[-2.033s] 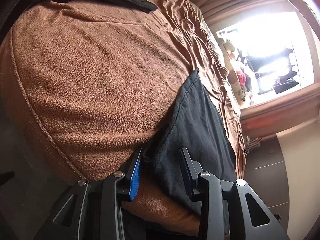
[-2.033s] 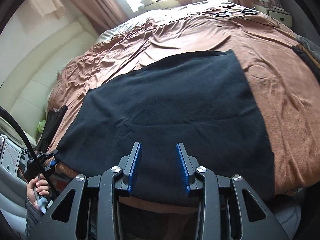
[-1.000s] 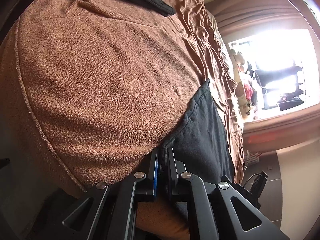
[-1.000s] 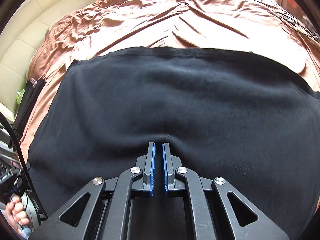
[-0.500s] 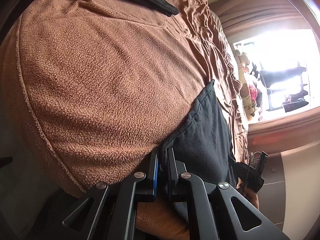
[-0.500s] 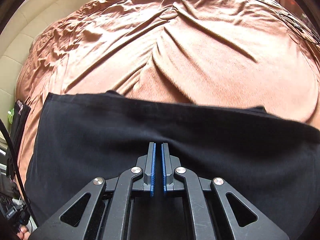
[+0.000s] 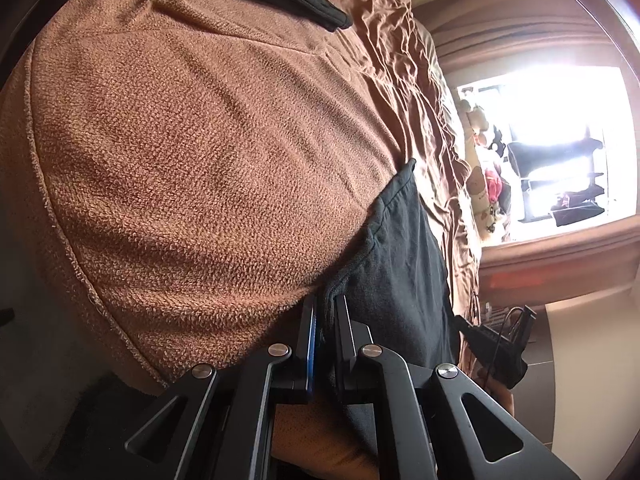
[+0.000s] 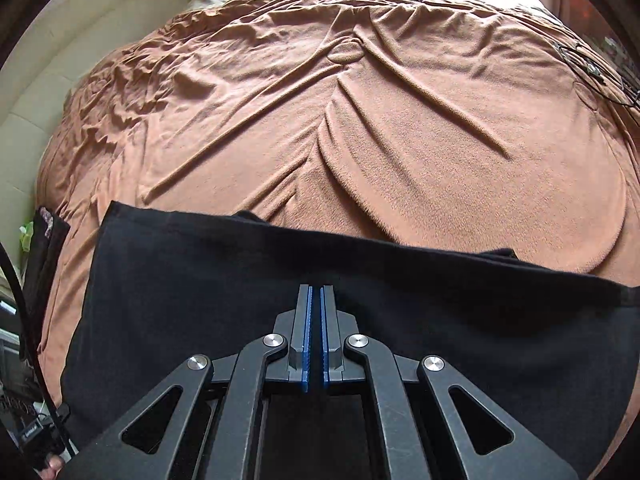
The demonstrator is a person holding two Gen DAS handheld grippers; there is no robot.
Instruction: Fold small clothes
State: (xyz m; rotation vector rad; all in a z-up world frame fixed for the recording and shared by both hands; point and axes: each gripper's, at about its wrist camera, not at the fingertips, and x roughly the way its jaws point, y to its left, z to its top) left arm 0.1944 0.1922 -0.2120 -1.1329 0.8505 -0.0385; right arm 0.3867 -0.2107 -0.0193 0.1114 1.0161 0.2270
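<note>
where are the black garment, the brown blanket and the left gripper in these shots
black garment (image 8: 240,288): right wrist view, flat top layer left of the jaws
brown blanket (image 8: 400,128): right wrist view, creased middle of the bed
left gripper (image 7: 325,304): left wrist view, fingertips pinching the garment's edge

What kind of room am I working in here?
Most likely a bedroom. The black cloth garment lies on a wide bed covered by a rumpled brown fleece blanket, a cream padded headboard runs along one side, and soft toys sit by a bright window.
</note>
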